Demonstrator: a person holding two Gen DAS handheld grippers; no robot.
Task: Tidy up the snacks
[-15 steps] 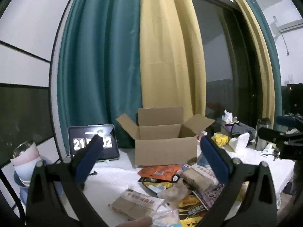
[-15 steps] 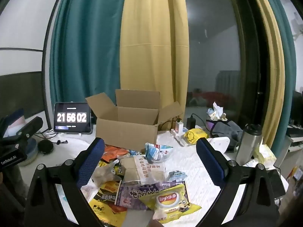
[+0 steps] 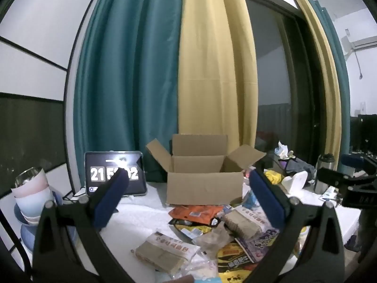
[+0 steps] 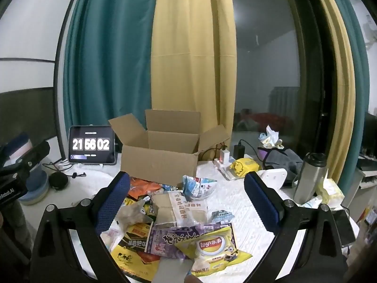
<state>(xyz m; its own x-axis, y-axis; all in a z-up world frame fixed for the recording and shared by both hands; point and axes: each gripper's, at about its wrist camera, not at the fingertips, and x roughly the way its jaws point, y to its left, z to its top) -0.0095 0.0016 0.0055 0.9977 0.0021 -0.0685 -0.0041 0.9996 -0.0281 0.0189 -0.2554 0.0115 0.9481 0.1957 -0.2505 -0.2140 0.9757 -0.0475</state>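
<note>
Both grippers are up above the snack pile, and both are empty. The left gripper [image 3: 188,197] has its blue padded fingers spread wide, nothing between them, aimed level toward the cardboard box [image 3: 204,179]. The right gripper [image 4: 187,198] mirrors it: wide apart, holding nothing, tilted slightly down over the heap.

The box is plain brown corrugated card, all four flaps folded outward, standing at the back of the white counter [image 3: 141,214] against the teal and yellow curtains. Its inside cannot be seen from here.

The snacks [image 4: 169,214] lie loose in front of the box, overlapping one another. There is a glossy yellow Lay's chip bag [image 4: 215,250] nearest the right camera, puffed and crinkled, sitting on a flat purple packet [image 4: 174,240]. Behind those lies a clear-wrapped block of pale biscuits [image 4: 181,206], an orange foil packet [image 4: 141,186] touching the base of the box, and a yellow-and-black bag [image 4: 132,247] at the left edge of the pile. From the left view, a second clear-wrapped biscuit block [image 3: 162,251] lies slightly apart from the heap.

A tablet clock [image 4: 91,145] stands left of the box, and a brushed steel flask [image 4: 308,176] stands upright to the right.
</note>
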